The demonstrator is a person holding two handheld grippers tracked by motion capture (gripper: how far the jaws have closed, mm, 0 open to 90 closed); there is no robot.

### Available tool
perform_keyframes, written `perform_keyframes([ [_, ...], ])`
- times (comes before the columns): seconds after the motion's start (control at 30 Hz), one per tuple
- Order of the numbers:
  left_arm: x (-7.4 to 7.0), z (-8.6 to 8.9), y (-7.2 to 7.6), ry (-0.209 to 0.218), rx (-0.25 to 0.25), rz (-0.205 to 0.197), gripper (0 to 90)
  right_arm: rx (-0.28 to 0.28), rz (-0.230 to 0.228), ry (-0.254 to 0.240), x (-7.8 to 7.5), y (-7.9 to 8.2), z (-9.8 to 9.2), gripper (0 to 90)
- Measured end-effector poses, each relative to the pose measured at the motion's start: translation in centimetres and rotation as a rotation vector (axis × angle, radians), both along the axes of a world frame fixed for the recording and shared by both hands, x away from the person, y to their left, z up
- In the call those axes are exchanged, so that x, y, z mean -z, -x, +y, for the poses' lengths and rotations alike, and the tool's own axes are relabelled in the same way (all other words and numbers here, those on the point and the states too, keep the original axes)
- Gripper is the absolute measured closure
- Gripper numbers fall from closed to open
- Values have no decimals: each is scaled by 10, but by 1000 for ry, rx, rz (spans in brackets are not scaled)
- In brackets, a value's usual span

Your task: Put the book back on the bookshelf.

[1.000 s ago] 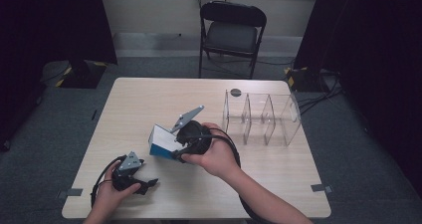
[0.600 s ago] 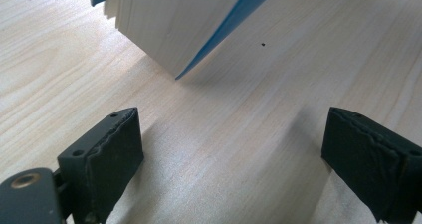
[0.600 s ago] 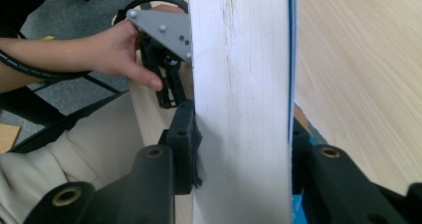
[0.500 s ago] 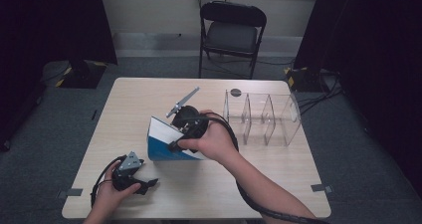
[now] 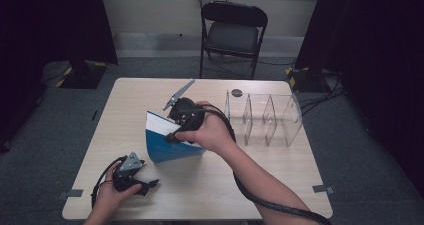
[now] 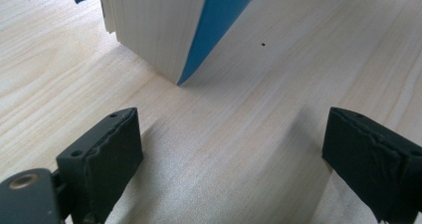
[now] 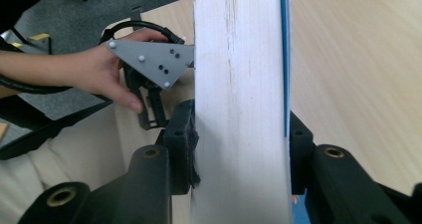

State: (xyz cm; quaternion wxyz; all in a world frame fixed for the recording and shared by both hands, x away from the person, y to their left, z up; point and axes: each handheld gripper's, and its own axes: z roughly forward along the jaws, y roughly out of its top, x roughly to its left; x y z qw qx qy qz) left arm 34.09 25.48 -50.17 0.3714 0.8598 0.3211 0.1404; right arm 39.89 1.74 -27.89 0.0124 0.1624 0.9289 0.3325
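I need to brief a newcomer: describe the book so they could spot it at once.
On the pale wooden table, left of the clear divided organizer, stands the book, gripped by the right tool. It is the table's one blue-covered thing, tilted on its edge, with thick cream pages.

The book (image 7: 241, 109) runs off the right gripper view's top and bottom edges, its cover hidden.

We gripped the blue book (image 5: 172, 146) with our right gripper (image 5: 176, 135), tilted on the table (image 5: 280, 170), while our left gripper (image 5: 145, 185) rested open nearby.
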Motion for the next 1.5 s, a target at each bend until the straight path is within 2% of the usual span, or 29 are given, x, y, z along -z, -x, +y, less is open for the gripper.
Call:
perform_keyframes([
  [0.07, 0, 0, 0, 2, 0, -1, 82, -15, -26, -5, -1, -4, 2, 586],
  [0.33, 0, 0, 0, 2, 0, -1, 82, -37, -34, -49, 2, -17, 2, 577],
  [0.53, 0, 0, 0, 1, 2, -1, 82, -64, -47, -53, 2, -18, 4, 561],
  [0.63, 0, 0, 0, 1, 0, 0, 82, -75, -70, -60, 3, -20, 4, 530],
  [0.77, 0, 0, 0, 1, 0, 0, 82, -92, -96, -59, 3, -22, 5, 531],
  [1.0, 0, 0, 0, 2, 3, -2, 79, -90, -78, -81, 6, -29, 5, 509],
  [1.17, 0, 0, 0, -1, 4, -1, 77, -84, -82, -92, 8, -31, 5, 476],
  [1.23, 0, 0, 0, -1, 4, -1, 77, -85, -66, -96, 9, -33, 4, 449],
  [1.27, 0, 0, 0, 0, 4, -2, 77, -78, -41, -87, 13, -35, 4, 428],
  [1.33, 0, 0, 0, 1, 4, -2, 77, -78, -36, -87, 14, -36, 3, 432],
  [1.5, 0, 0, 0, -1, 4, -1, 77, -85, -50, -93, 14, -35, 2, 447],
])
